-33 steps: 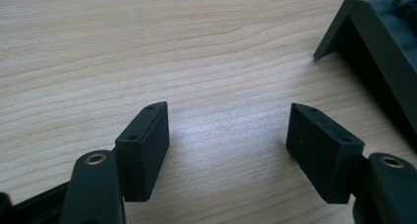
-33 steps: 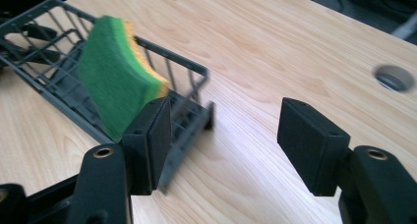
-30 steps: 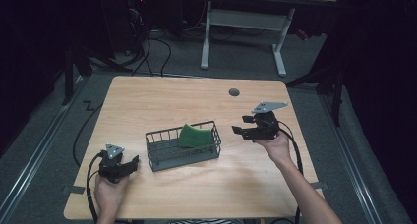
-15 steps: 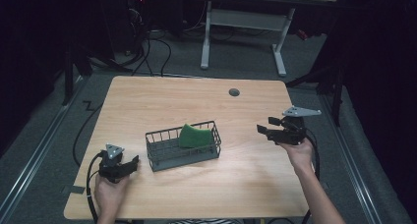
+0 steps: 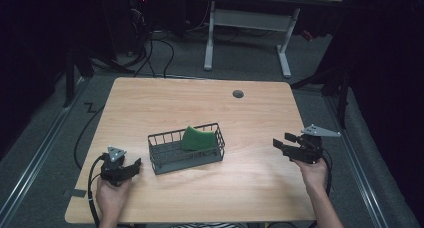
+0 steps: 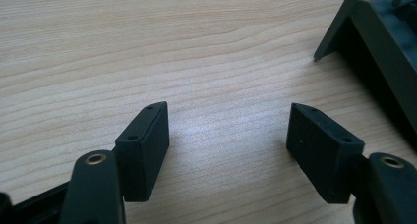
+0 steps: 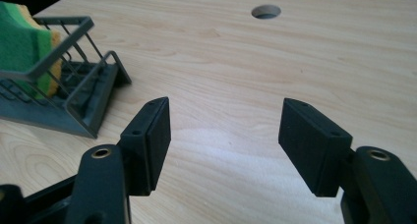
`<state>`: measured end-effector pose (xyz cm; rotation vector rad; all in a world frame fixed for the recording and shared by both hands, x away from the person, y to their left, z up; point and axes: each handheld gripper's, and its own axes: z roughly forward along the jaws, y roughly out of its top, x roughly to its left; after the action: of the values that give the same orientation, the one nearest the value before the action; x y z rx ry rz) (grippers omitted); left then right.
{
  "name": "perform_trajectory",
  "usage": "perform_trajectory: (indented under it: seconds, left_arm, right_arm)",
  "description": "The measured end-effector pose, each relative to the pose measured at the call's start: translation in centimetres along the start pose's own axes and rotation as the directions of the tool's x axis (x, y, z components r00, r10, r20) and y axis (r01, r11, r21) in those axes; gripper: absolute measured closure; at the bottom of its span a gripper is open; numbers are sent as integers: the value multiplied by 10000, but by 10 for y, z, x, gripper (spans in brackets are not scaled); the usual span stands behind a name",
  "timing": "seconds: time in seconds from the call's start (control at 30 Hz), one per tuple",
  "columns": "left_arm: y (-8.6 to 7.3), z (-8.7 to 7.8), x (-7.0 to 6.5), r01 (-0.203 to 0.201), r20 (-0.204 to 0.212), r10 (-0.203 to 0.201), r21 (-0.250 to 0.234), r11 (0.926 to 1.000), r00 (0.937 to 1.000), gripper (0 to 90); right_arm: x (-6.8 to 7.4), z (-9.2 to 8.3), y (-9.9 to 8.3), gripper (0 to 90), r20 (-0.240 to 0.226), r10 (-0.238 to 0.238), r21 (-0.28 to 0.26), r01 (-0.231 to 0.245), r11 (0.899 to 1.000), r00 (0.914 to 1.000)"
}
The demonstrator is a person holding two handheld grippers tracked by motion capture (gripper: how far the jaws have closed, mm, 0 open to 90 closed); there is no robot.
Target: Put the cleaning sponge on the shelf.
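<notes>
Pale wood-grain desk (image 5: 200, 103), round grommet hole (image 5: 238, 94) near far edge. Dark wire basket (image 5: 170, 155) mid-desk, green-and-yellow sponge (image 5: 194, 138) leaning inside. Left hand-held gripper (image 5: 131, 166) low beside basket, blocky black jaws spread wide, empty. Right hand-held gripper (image 5: 283, 140) well apart at right, jaws wide, empty.

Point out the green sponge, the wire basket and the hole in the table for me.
green sponge (image 5: 192, 137), high view, its green face.
wire basket (image 5: 170, 167), high view, front wall.
hole in the table (image 7: 266, 11), right gripper view, its middle.
</notes>
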<state>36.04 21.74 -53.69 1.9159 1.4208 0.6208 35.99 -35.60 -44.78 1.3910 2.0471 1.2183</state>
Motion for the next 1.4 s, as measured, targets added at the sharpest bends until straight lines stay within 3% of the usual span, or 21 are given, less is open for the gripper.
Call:
perform_trajectory:
  seconds: [0.3,0.73,1.13,1.33,1.4]
  left_arm:
    - [0,0,0,-5,-3,5,2,10000,10000,330]
    - [0,0,0,-1,-1,1,2,10000,10000,330]
    - [0,0,0,-4,-2,4,2,10000,10000,330]
    - [0,0,0,-4,-2,4,2,10000,10000,330]
    - [0,0,0,-2,2,2,5,10000,10000,330]
  right_arm:
    - [-6,6,-33,369,341,648,129,-653,9978,9973]
    - [-12,14,-63,370,1208,757,559,-829,9950,9898]
    - [-11,25,-75,369,2167,329,890,-533,9946,9757]
    - [-7,31,-76,364,2462,-107,1177,-190,9929,9692]
    - [-5,35,-76,355,2584,-341,1511,-55,9885,9654]
